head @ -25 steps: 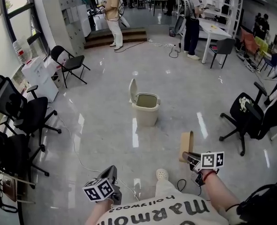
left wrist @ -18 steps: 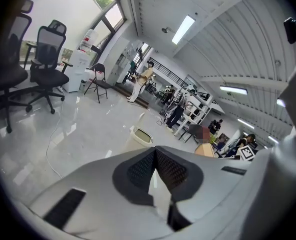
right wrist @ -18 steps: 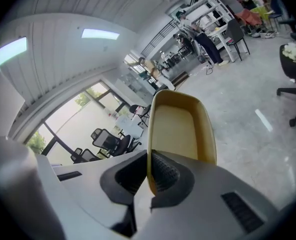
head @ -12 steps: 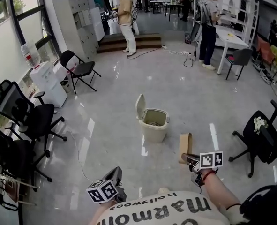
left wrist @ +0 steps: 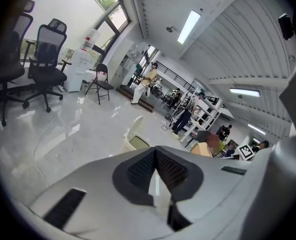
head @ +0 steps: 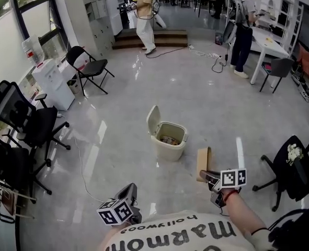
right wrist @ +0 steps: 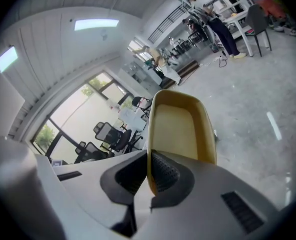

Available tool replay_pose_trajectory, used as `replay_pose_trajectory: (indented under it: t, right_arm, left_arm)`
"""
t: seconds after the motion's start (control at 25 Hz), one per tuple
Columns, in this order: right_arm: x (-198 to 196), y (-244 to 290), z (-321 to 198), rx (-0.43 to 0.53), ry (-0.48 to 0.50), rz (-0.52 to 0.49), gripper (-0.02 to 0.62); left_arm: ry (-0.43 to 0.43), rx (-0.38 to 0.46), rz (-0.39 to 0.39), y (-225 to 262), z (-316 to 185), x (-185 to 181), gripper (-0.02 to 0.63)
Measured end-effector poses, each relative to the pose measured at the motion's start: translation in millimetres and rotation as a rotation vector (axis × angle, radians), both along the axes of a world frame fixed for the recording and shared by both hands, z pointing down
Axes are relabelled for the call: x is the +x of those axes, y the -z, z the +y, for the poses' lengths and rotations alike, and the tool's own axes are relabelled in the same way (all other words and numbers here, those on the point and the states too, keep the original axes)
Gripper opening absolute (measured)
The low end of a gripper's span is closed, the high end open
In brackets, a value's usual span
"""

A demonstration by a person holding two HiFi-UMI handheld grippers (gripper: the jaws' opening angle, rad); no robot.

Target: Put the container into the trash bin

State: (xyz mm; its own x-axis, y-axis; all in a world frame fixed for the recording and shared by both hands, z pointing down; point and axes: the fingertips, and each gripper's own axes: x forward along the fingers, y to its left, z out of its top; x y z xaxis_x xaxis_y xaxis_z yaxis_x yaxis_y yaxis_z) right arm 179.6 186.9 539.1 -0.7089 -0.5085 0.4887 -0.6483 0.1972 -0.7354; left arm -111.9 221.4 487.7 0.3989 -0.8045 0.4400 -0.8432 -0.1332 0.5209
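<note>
Clamping the container (right wrist: 180,126) rim, right gripper (right wrist: 149,159) jaws hide its edge; left gripper (left wrist: 155,154) jaws closed.

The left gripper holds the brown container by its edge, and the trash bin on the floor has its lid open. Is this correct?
No. The right gripper holds the brown container by its edge, as the right gripper view shows; the left gripper is shut and empty. The trash bin has its lid open.

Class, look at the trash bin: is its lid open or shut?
Open: the trash bin has its lid standing up, with rubbish visible inside.
</note>
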Motion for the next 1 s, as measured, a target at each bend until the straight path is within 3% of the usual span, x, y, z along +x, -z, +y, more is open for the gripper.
replay_pose_trajectory:
  t: [0.32, 0.72, 1.0]
  right_arm:
    - [-12.4, -22.6, -18.9, -0.072, -0.029, -0.070, 0.011]
    - [1.9, -31.9, -61.1, -0.077, -0.110, -0.061, 0.011]
    - [-13.7, -37.7, -129.5, -0.117, -0.172, -0.042, 0.011]
  left_arm:
    - [0.055, -0.056, -0.035, -7.9, -35.0, -8.3, 0.000]
    - [-0.073, -0.068, -0.041, -23.5, -128.2, 22.4, 0.000]
    - [-0.185, -0.057, -0.006, -20.3, -222.7, 17.8, 0.002]
